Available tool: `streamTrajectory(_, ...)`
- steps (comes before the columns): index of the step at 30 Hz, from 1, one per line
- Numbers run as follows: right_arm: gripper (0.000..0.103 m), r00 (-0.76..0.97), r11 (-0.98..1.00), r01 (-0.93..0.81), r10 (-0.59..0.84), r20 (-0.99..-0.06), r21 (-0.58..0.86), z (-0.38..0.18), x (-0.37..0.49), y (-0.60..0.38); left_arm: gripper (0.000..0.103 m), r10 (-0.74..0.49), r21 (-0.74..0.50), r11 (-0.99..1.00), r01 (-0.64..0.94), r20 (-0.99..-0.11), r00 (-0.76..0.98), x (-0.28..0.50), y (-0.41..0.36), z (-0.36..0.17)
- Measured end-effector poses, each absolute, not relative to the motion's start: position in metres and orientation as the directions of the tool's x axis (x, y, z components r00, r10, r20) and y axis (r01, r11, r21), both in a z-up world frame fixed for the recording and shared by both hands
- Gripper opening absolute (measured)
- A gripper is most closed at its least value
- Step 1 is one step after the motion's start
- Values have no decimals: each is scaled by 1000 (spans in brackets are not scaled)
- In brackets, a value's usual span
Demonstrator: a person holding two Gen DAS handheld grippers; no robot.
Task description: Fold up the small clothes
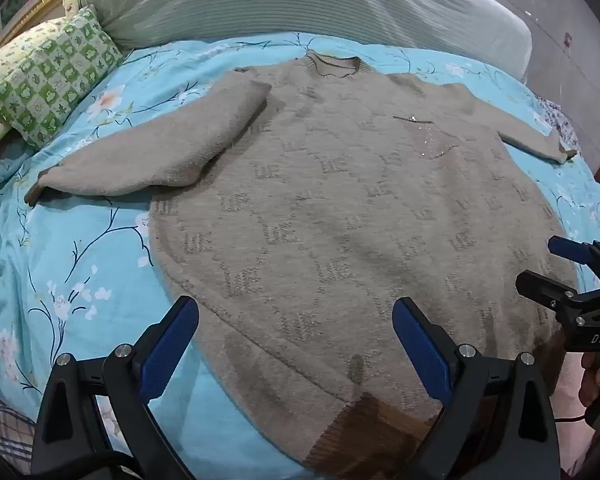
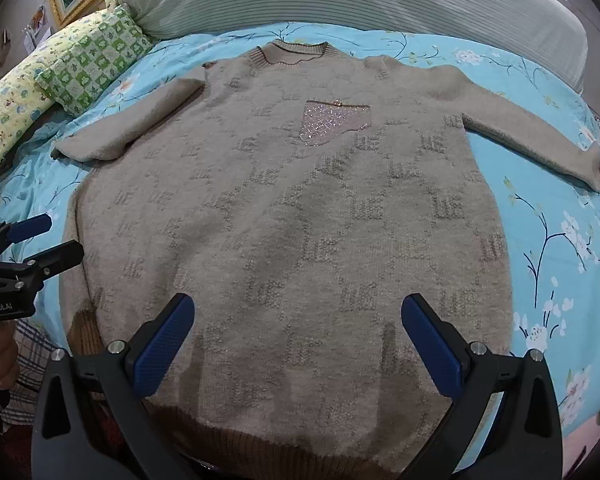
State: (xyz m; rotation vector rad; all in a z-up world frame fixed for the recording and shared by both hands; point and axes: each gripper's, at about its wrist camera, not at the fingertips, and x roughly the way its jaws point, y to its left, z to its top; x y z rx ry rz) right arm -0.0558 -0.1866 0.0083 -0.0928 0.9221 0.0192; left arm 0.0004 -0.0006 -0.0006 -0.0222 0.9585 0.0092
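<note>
On floral bedsheet (image 2: 548, 216), beige sweater (image 2: 292, 208) lay flat, face up, neck at 12 o'clock, sleeves spread toward 9 and 3, evidently laid out for folding. Left gripper (image 1: 296, 340) and right gripper (image 2: 298, 336) hovered over hem at 6 o'clock, fingers wide, holding nothing.

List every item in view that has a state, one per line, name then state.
sweater: spread flat, front up, unfolded
left sleeve: lying out to the side
right sleeve: stretched out to the side
sequined pocket: zipper shut
left gripper: jaws open, holding nothing
right gripper: jaws open, holding nothing
</note>
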Motion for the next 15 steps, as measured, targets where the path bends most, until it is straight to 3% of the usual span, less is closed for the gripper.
streamTrajectory(15, 103, 600, 995, -59, -25, -800, -75, 2, -54, -186, 98, -59, -81, 997, -17, -846, 531, 1, 1, -1)
